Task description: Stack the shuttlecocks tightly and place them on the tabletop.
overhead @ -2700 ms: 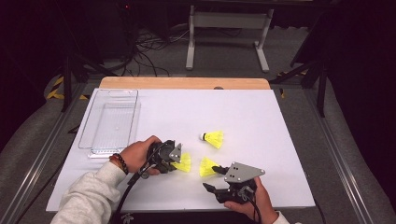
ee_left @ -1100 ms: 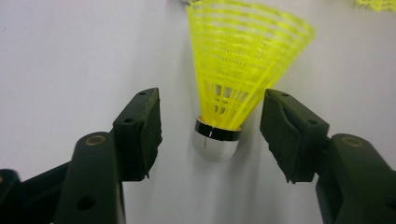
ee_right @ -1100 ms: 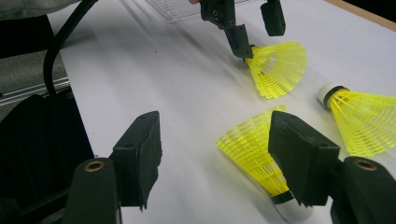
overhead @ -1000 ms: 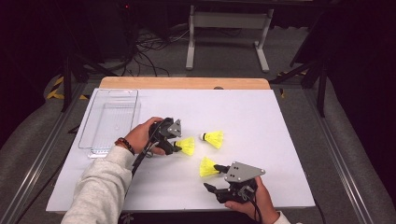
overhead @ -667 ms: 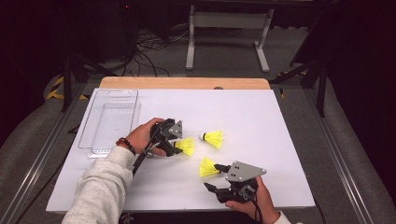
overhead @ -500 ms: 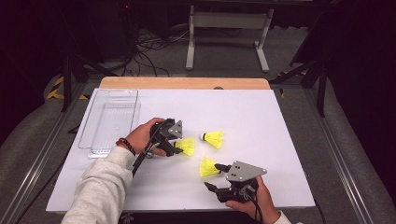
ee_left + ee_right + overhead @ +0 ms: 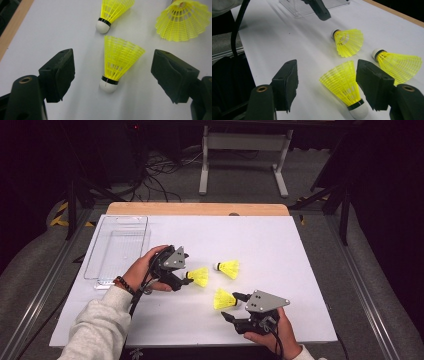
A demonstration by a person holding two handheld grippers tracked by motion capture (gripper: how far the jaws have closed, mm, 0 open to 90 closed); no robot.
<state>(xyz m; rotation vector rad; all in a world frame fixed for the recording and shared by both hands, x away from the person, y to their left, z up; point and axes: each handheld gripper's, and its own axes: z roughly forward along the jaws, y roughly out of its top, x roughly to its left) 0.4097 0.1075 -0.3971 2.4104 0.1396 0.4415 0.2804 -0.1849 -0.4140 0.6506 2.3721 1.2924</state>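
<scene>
Three shuttlecocks on the surface, tray not yet loaded.

High view: the left gripper (image 7: pixel 186 279) is seen released beside the middle shuttlecock (image 7: pixel 200 276); the clear tray (image 7: pixel 120 249) is left unfilled.
Left gripper view: the jaws, just opened, are spread around that shuttlecock without contact.
Right gripper view: the near shuttlecock (image 7: pixel 344 83) lies between the spread, unclenched jaws, apparently untouched.
</scene>
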